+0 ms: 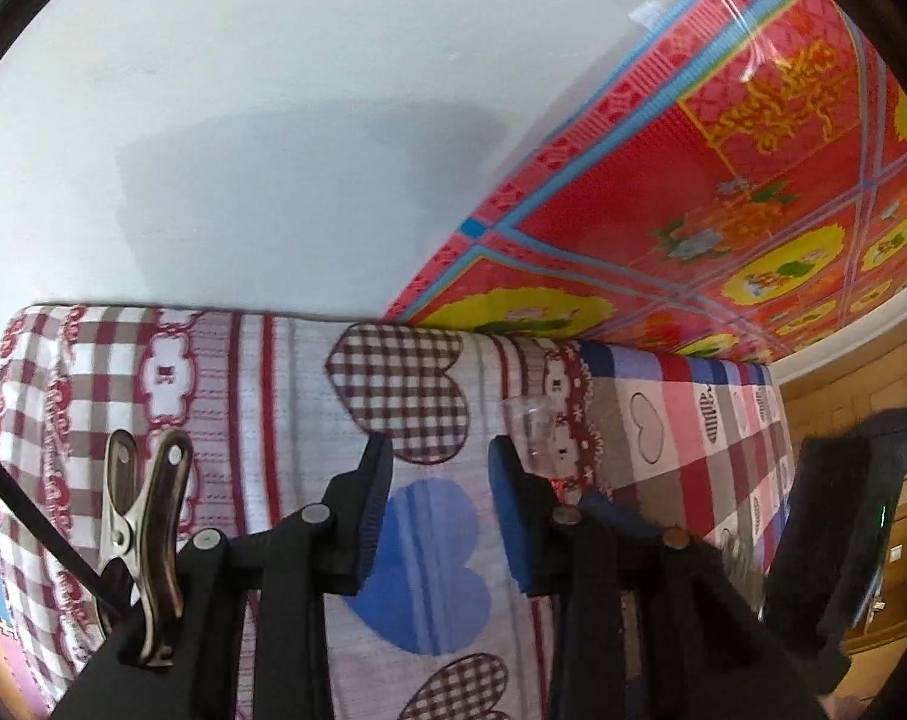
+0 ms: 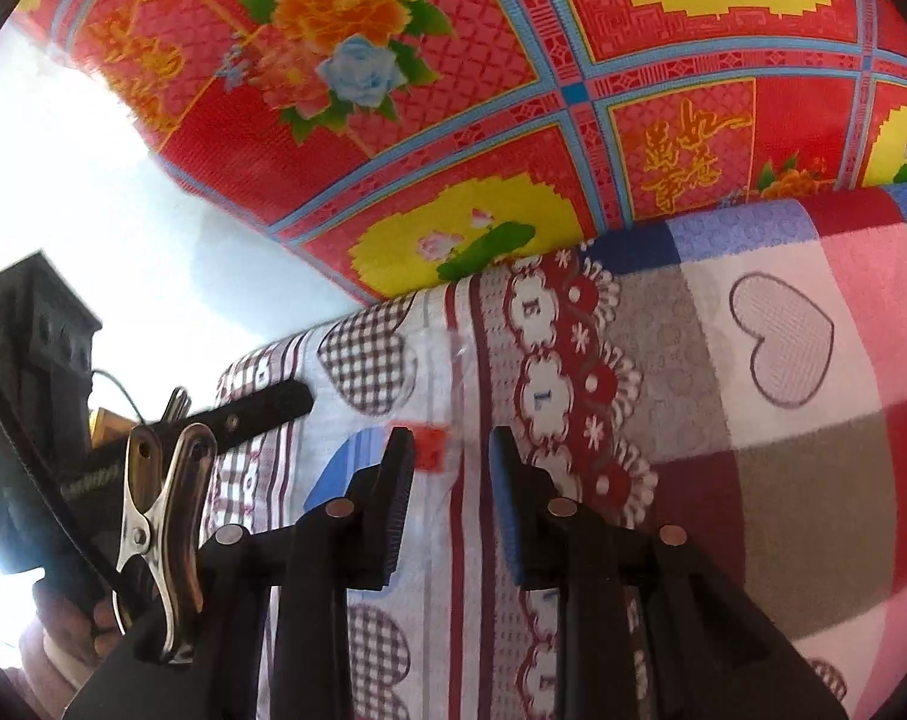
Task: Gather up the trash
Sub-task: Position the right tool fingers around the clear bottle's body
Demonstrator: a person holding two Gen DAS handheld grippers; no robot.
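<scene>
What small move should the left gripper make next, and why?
Probably ease the left gripper forward and slightly right: its fingers are open and empty, and the clear plastic cup stands on the heart-patterned bedsheet just beyond the right finger, not yet between them.

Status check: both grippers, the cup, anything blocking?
Left hand-held gripper open, empty. Right hand-held gripper open, empty. Clear plastic cup upright on patterned bedsheet. Nothing blocking.

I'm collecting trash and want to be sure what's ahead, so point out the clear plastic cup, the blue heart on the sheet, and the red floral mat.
clear plastic cup (image 1: 534,429), left wrist view, cup wall
blue heart (image 1: 429,564), left wrist view, heart's middle
red floral mat (image 2: 513,78), right wrist view, red panel
</scene>
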